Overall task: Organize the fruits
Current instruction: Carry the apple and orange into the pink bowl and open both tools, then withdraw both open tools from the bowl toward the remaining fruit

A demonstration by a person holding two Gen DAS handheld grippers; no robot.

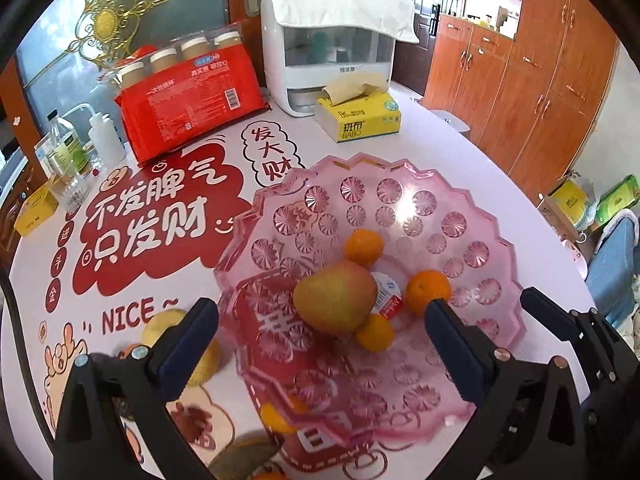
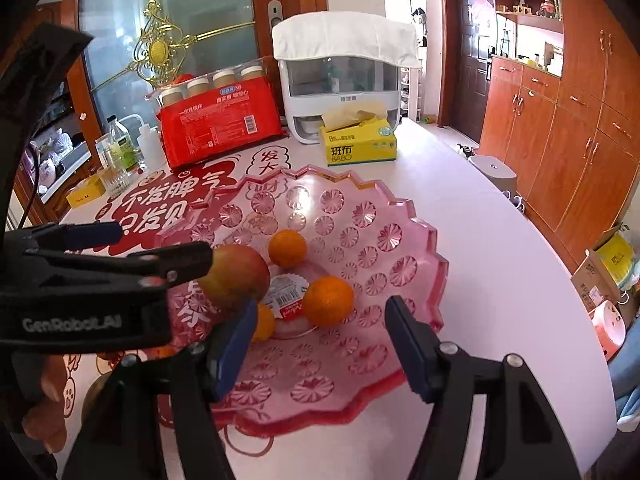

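A pink glass fruit tray holds a red-yellow pear, three oranges and a small sealed cup. My left gripper is open and empty just above the pear; it shows at the left of the right wrist view. My right gripper is open and empty over the tray's near side. A yellow fruit lies on the table left of the tray. More fruit sits at the tray's near edge.
At the back stand a red pack of cups, a white dispenser, a yellow tissue box and bottles. The table's right edge curves near wooden cabinets.
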